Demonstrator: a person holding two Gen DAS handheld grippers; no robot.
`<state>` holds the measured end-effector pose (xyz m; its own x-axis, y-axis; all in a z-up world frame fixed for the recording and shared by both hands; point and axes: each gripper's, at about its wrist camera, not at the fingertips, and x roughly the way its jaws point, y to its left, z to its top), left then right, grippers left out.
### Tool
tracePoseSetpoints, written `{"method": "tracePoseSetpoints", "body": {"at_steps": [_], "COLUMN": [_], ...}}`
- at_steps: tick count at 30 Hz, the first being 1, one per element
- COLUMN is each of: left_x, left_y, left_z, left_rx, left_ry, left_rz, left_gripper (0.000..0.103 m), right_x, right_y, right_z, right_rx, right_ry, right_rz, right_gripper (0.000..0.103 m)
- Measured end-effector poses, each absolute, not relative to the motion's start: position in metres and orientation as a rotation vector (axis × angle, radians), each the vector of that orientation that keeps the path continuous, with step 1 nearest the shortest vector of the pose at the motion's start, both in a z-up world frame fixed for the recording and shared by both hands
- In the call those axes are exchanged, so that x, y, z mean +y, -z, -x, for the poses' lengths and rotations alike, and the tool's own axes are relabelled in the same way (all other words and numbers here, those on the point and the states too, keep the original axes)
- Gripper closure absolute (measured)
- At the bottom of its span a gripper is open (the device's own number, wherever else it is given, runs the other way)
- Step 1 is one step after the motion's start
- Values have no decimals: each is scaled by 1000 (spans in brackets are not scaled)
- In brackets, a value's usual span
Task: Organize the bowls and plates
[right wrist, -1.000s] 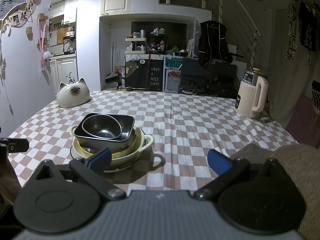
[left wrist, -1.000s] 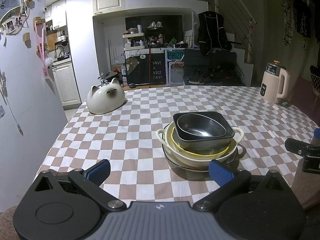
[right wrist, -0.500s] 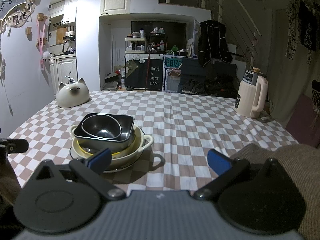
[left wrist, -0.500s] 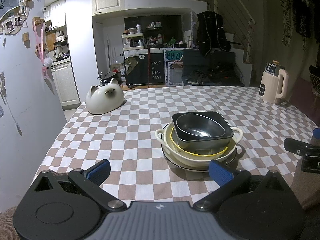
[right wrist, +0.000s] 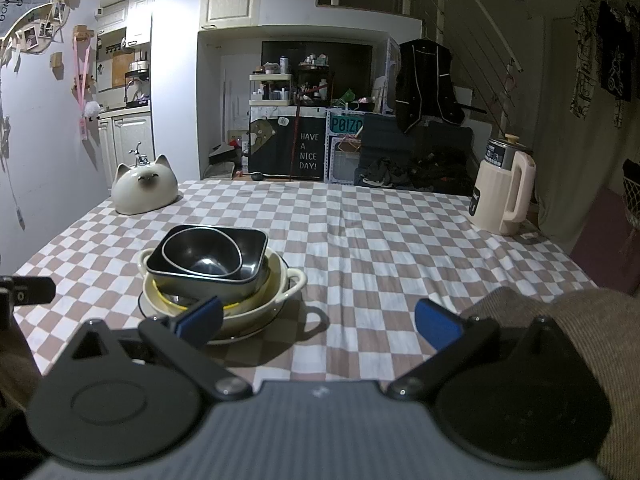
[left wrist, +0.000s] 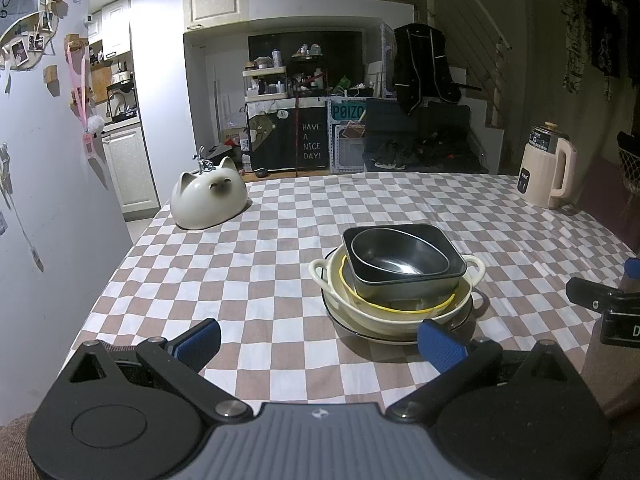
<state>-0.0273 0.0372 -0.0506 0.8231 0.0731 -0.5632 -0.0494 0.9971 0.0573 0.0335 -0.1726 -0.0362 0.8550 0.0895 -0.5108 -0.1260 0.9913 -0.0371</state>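
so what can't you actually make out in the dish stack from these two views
- Plate at the bottom: both views show only its dark rim; the cream handled bowl covers the rest.
- Yellow-rimmed dish: only its rim shows, under the dark rectangular dish.
- Stack's near edge: hidden by a left tongs pad, and in the right wrist view by a right tongs pad.

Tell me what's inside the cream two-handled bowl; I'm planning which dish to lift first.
Inside the cream bowl sits a yellow-rimmed dish, holding a dark rectangular dish with a rounder dark bowl nested inside. Their bottoms are hidden.
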Motion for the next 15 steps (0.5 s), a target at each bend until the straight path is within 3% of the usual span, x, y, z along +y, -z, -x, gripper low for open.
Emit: {"method": "tracePoseSetpoints", "body": {"at_steps": [15], "left_x": [37], "left_y": [51], "left_z": [27], "left_rx": [600], "left_ry": [-65], "left_rz": [-40], "left_gripper": [0], "right_x": [-173], "right_y": [36], "right_z": [-34], "right_rx": [534], "right_ry": [-113], "right_rz": [71], "right_gripper": [0]}}
